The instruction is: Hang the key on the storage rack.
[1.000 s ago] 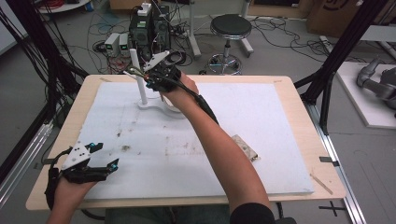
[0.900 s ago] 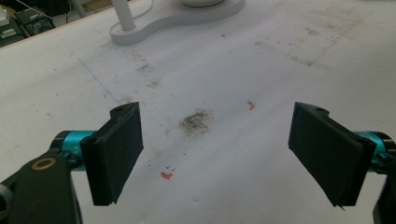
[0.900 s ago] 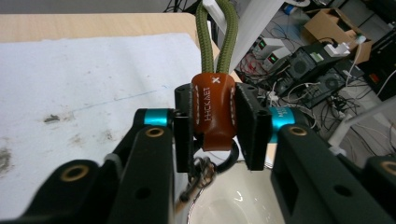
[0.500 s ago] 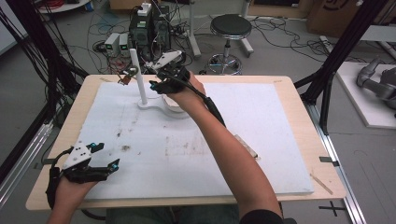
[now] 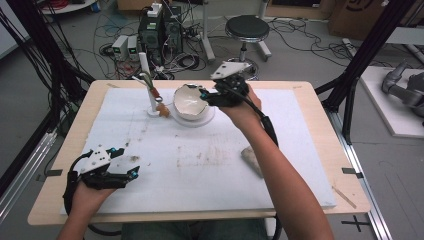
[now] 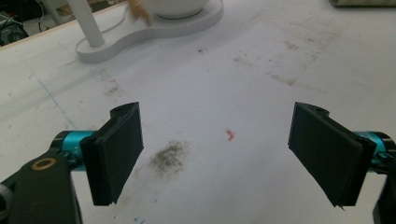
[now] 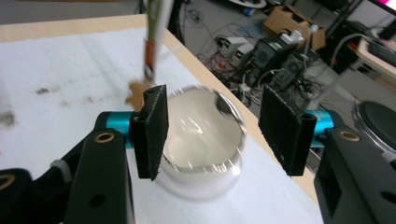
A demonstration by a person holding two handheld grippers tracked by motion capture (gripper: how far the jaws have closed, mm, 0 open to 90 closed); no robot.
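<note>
A white bowl [image 5: 190, 101] sits tilted on a white stand base [image 5: 206, 119] at the table's far middle. A white post [image 5: 146, 80] rises from that base, and a thin tool with an orange band [image 5: 156, 93] and a small brown piece [image 5: 163, 110] hang by it. My right gripper [image 5: 206, 96] hovers at the bowl's right rim. Its jaws have just been opening; in the right gripper view [image 7: 219, 133] they stand apart with nothing pressed between them and the bowl [image 7: 201, 149] just beyond. My left gripper [image 5: 127, 161] rests open near the front left, its pads [image 6: 116, 149] over bare table.
A beige lump [image 5: 251, 160] lies on the white mat [image 5: 300, 165] beside my right forearm. Dark smudges [image 6: 169, 156] and a small red speck [image 6: 229, 134] mark the mat under the left gripper. Computers, cables and a stool [image 5: 246, 27] stand beyond the table's far edge.
My right gripper has moved right from the white post to the bowl's rim and its jaws have opened. The banded tool now hangs by the post. The left gripper has barely shifted.
</note>
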